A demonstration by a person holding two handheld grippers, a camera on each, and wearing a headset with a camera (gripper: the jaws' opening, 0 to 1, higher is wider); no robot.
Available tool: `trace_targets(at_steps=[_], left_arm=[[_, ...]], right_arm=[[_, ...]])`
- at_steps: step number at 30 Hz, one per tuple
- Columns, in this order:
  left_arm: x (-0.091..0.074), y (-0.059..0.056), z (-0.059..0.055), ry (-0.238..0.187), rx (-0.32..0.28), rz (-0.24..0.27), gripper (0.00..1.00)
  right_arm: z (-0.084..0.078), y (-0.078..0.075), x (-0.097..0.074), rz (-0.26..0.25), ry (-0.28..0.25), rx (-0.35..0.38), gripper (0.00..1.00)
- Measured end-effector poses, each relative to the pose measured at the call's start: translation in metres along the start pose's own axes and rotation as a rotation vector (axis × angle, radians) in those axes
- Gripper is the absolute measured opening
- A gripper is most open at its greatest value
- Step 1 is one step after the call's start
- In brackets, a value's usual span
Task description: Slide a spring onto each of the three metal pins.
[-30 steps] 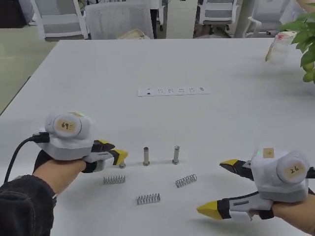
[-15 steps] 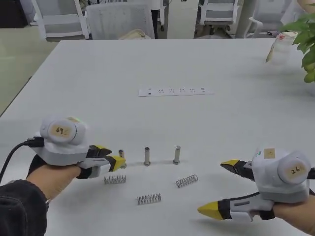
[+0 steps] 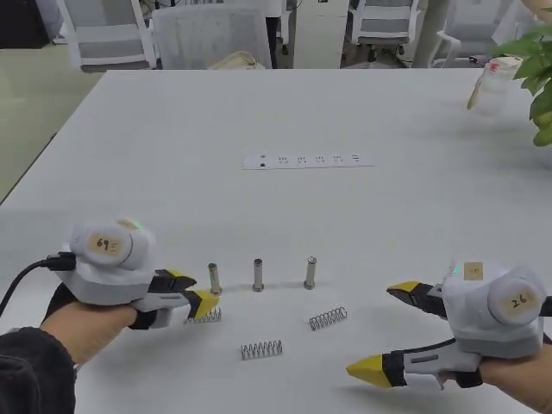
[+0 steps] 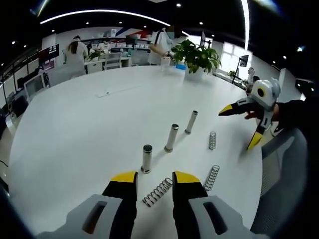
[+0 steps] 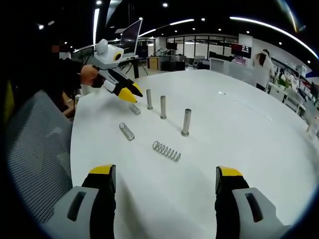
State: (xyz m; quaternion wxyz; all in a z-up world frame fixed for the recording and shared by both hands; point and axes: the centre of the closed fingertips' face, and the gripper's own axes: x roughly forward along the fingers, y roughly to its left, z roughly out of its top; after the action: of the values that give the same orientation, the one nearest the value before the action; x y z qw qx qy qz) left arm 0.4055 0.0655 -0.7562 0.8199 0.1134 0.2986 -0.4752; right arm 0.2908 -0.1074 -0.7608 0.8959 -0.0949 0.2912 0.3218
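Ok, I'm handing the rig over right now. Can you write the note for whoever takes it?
Left tool: jaws narrowly open, tips right at the left spring, which lies on the table, not yet gripped.
Right tool: jaws wide open, empty, held off to the right of the parts.
Pins: left pin, middle pin and right pin stand upright in a row, all bare.
Middle spring and right spring lie flat in front of the pins.
Done: no spring is on a pin.
Left: all three springs.
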Motion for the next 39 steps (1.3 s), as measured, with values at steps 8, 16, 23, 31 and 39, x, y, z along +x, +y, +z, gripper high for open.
trace_targets(at_steps=[8,16,23,31,39], left_arm=[[0.003,-0.001,-0.017,0.034,0.019,-0.012,0.2],[0.002,-0.004,-0.021,0.046,0.036,-0.025,0.18],[0.002,-0.003,-0.025,0.053,0.04,-0.029,0.17],[0.003,-0.004,-0.031,0.064,0.044,-0.032,0.15],[0.002,-0.005,-0.036,0.075,0.054,-0.034,0.14]], right_arm=[[0.002,0.0,0.0,-0.001,-0.007,-0.001,0.81],[0.006,0.0,-0.001,0.0,-0.022,-0.005,0.82],[0.013,0.002,-0.002,0.011,-0.061,0.0,0.84],[0.019,0.001,-0.004,0.011,-0.094,0.008,0.86],[0.023,0.0,-0.005,0.006,-0.113,0.018,0.86]])
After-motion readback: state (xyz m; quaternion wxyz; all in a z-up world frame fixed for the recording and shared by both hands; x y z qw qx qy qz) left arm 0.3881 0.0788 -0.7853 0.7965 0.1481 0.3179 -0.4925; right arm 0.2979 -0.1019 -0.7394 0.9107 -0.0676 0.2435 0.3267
